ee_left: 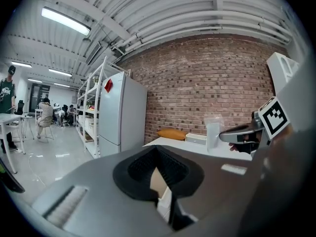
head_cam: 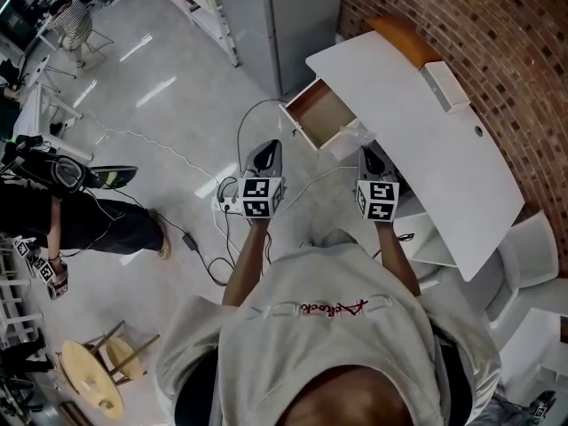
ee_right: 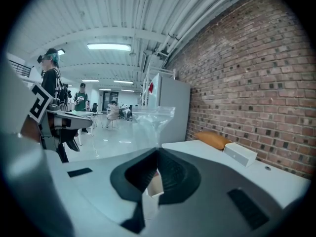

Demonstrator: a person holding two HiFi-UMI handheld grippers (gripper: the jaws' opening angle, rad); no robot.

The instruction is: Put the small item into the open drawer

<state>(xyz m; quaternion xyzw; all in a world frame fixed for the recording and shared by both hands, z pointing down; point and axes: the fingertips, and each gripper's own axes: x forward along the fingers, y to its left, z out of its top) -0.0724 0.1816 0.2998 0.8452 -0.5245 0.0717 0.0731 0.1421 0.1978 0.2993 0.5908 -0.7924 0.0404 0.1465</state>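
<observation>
My right gripper (head_cam: 366,152) (ee_right: 158,149) is shut on the bottom edge of a small clear plastic bag (ee_right: 153,122) (head_cam: 349,138), which stands up from its jaw tips. The bag hangs just by the near corner of the open drawer (head_cam: 321,112), whose wooden inside shows under the white table (head_cam: 417,140). My left gripper (head_cam: 264,156) (ee_left: 157,148) is level with the right one and to its left, over the floor in front of the drawer; its jaws meet with nothing between them. In the left gripper view the right gripper (ee_left: 224,136) holds the bag (ee_left: 213,132).
A white box (head_cam: 444,85) and an orange cushion (head_cam: 408,38) lie on the table against the brick wall. A grey cabinet (head_cam: 284,16) stands beyond the drawer. Cables and a power strip (head_cam: 229,204) lie on the floor. A person (head_cam: 80,211) stands at left; a white chair (head_cam: 524,256) at right.
</observation>
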